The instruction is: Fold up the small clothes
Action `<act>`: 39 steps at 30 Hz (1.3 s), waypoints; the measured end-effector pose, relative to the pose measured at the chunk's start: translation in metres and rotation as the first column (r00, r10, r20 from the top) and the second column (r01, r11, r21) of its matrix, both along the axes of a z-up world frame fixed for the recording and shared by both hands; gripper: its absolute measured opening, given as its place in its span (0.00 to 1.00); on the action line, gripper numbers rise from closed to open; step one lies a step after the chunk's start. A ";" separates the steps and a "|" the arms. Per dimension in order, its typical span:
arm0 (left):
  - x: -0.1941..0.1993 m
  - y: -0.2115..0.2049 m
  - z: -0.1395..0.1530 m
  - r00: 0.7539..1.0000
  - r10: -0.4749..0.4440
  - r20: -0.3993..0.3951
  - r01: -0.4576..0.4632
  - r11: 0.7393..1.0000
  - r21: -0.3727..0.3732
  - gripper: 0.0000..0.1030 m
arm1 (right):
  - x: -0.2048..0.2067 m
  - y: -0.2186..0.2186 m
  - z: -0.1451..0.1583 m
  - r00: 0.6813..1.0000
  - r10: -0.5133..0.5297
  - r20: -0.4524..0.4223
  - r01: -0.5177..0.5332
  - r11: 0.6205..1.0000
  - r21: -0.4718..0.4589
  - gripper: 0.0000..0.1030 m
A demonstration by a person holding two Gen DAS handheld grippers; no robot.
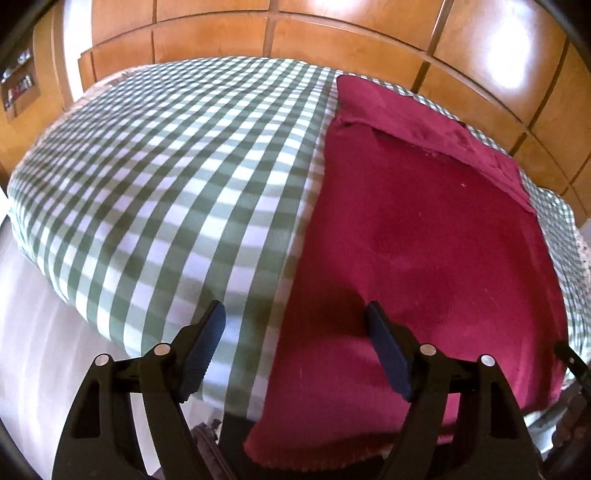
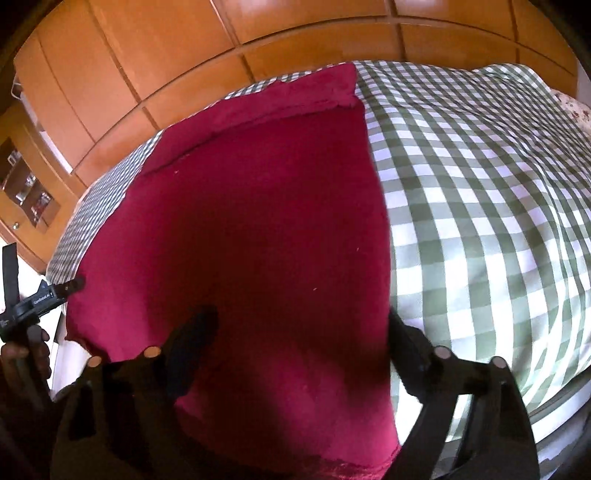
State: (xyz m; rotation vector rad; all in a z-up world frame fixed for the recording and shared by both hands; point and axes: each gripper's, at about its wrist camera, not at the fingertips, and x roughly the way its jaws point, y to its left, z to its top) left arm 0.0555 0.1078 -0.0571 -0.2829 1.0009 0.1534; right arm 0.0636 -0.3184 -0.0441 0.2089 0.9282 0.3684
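A dark red cloth [image 1: 424,236] lies flat on a green-and-white checked bedcover [image 1: 166,184], with a folded band along its far edge. My left gripper [image 1: 295,317] is open and empty above the cloth's near left edge; one finger is over the cover, the other over the cloth. In the right wrist view the same red cloth [image 2: 258,221] fills the middle. My right gripper [image 2: 303,325] is open and empty over the cloth's near right part. The left gripper shows at the cloth's left edge in the right wrist view [image 2: 48,295].
The checked cover [image 2: 480,203] spreads wide on either side of the cloth. Wooden cupboard doors [image 1: 295,33] stand behind the bed. A shelf niche with small items [image 2: 26,188] is at the far left. A pale floor [image 1: 44,350] lies below the bed's left edge.
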 end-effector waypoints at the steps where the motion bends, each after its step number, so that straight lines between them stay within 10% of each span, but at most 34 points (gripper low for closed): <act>1: -0.003 0.001 -0.001 1.000 -0.009 0.001 0.009 1.000 -0.017 0.74 | -0.001 -0.002 0.000 1.000 -0.005 -0.004 0.005 1.000 0.004 0.68; 10: -0.018 0.001 -0.003 0.995 -0.086 0.046 0.093 0.983 -0.158 0.71 | -0.012 -0.009 -0.007 0.997 0.037 -0.075 -0.033 0.998 0.051 0.27; 12: -0.019 0.001 -0.002 0.993 -0.104 0.059 0.114 0.973 -0.203 0.55 | -0.013 -0.009 -0.005 0.995 0.049 -0.084 -0.045 0.998 0.052 0.12; 15: -0.017 -0.001 0.001 0.984 -0.170 0.056 0.178 0.953 -0.246 0.11 | -0.017 -0.008 0.002 0.995 0.068 -0.078 -0.064 0.996 0.062 0.10; 26: 0.008 0.020 0.073 0.941 -0.200 0.275 0.294 0.884 -0.363 0.07 | 0.030 -0.017 0.074 0.998 0.042 0.048 -0.054 0.962 0.266 0.09; 34: 0.114 0.041 0.072 0.963 -0.091 0.254 0.189 0.900 -0.393 0.07 | 0.145 -0.010 0.066 0.994 -0.103 -0.047 0.111 0.969 0.220 0.11; 37: 0.148 0.046 0.065 0.980 -0.024 0.200 0.093 0.934 -0.345 0.33 | 0.155 -0.021 0.065 0.986 -0.153 -0.068 0.165 0.950 0.265 0.54; 38: 0.152 0.050 0.064 0.983 0.005 0.186 0.058 0.942 -0.332 0.68 | 0.151 -0.028 0.068 0.983 -0.176 -0.053 0.184 0.938 0.293 0.70; 39: 0.149 0.055 0.064 0.980 0.030 0.199 0.040 0.941 -0.336 0.79 | 0.141 -0.033 0.073 0.980 -0.198 -0.012 0.193 0.934 0.301 0.79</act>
